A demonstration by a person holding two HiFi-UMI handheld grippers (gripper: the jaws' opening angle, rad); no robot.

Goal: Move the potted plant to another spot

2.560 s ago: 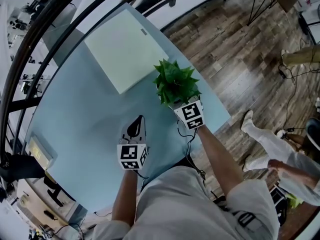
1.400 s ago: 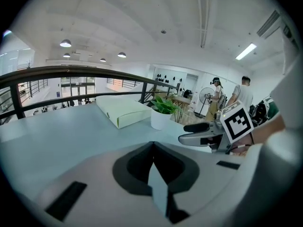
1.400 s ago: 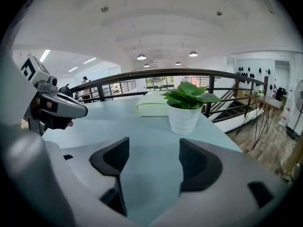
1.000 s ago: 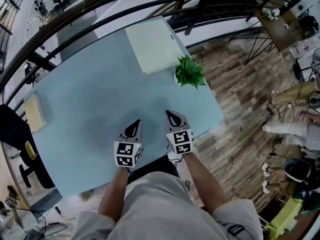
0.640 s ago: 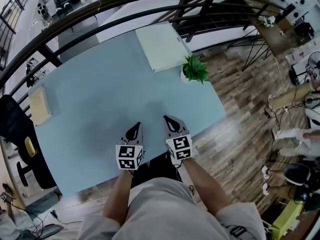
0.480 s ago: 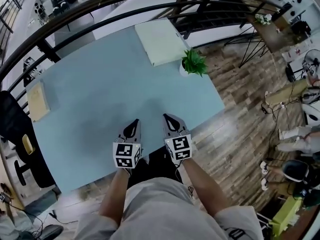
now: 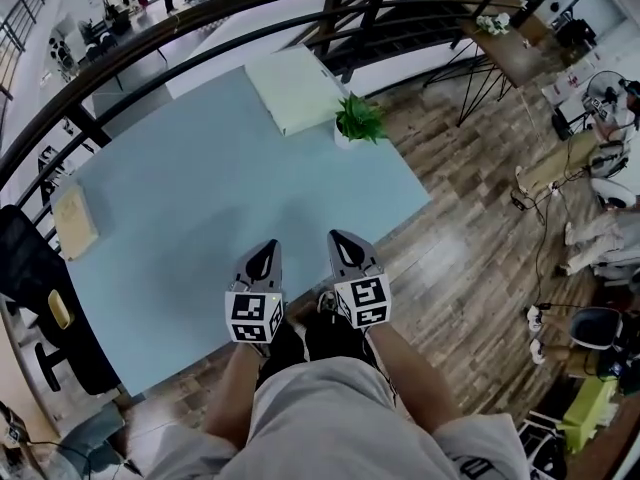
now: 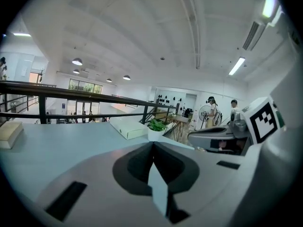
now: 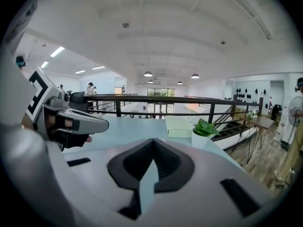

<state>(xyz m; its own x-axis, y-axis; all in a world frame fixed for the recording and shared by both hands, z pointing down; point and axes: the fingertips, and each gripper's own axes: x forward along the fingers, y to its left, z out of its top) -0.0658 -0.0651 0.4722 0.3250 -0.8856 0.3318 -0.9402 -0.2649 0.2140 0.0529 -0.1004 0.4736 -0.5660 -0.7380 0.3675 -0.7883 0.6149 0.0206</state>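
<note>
The potted plant (image 7: 357,121), green leaves in a white pot, stands on the pale blue table (image 7: 220,208) at its far right edge, beside a flat white box (image 7: 291,87). It also shows far off in the left gripper view as the plant (image 8: 155,128) and in the right gripper view as the plant (image 9: 205,131). My left gripper (image 7: 264,257) and right gripper (image 7: 345,247) are side by side over the table's near edge, far from the plant, both shut and holding nothing.
A small tan box (image 7: 73,222) lies at the table's left end. A dark railing (image 7: 200,13) runs behind the table. Wooden floor (image 7: 470,238) lies to the right, with people and equipment there. A black chair (image 7: 35,298) stands at the left.
Both grippers have drawn back toward the table's near edge and risen, away from the plant. The plant now stands alone by the white box, farther off in view.
</note>
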